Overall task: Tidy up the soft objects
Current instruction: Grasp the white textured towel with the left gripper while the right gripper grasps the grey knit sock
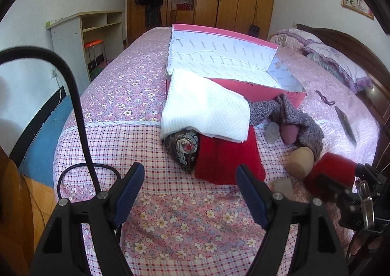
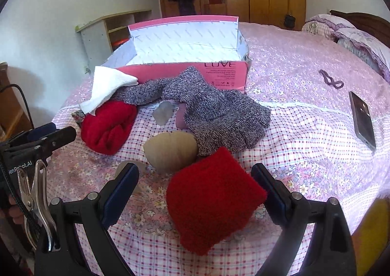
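Fingers of my right tool [image 2: 195,196] stand spread wide, and a folded red knit piece [image 2: 212,200] sits between them; its right corner reaches the right pad [image 2: 273,193], while a clear gap separates it from the left pad. Whether it rests on the bed [image 2: 304,134] or hangs from that pad, I cannot tell. Its long axis runs from the top, near the pile, down toward my camera.

My left tool [image 1: 190,193] is also spread wide, with nothing between the pads, hovering over the checked bedspread just short of the pile.

Directly ahead of the left tool lies a second red knit piece [image 1: 226,159], flat, with a dark patterned pouch [image 1: 182,151] against its left edge and a white waffle cloth [image 1: 207,110] draped over both. The cloth's far end leans on the near wall of a pink box [image 2: 185,56], open at the top and showing a white printed lining.

I count 2 red pieces, 1 white cloth, 1 grey speckled knit [image 2: 214,110] spread wide in front of the box, 1 tan rounded pad [image 2: 170,151] just beyond the right tool and touching the grey knit, and 1 translucent cup-shaped piece [image 2: 163,112] under the knit's edge.

Well to the right lie 1 phone [image 2: 363,120] and 1 purple hair tie [image 2: 331,79] on the bed.
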A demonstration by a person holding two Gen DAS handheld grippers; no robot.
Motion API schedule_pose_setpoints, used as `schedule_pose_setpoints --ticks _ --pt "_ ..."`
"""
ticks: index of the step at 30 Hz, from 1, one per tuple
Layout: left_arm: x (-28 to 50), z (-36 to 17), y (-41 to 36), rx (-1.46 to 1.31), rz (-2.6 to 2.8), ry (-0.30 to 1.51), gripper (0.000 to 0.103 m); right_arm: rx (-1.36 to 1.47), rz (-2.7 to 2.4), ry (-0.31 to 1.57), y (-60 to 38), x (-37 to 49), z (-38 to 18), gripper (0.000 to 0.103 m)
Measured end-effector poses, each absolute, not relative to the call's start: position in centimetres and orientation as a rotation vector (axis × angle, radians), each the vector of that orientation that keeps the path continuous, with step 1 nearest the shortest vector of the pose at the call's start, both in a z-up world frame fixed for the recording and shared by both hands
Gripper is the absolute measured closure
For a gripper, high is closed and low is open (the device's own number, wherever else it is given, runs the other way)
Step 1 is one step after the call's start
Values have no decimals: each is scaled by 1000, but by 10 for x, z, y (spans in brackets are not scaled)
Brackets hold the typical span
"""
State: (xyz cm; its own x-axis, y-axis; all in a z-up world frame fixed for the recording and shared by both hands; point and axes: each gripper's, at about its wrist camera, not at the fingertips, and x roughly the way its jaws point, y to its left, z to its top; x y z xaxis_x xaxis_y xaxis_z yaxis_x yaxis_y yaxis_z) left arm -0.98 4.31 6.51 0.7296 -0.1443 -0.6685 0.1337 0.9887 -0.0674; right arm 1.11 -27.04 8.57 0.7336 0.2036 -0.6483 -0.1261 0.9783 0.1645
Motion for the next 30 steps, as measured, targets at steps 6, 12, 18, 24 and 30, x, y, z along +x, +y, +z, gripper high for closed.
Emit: schedule_pose_setpoints --ticks 6,12,18,24,30 --pt "-10 67 40 -4 -147 750 22 128 187 728 -275 11 87 7" --pt "-7 69 37 -8 -151 753 22 124 189 715 -281 15 97 7" --pt "0 75 33 20 -147 734 22 137 199 722 -289 24 100 7" --pt "15 81 30 37 -165 729 22 163 198 749 -297 43 99 7" --pt "35 85 28 -12 -211 746 22 215 220 786 -303 65 98 7"
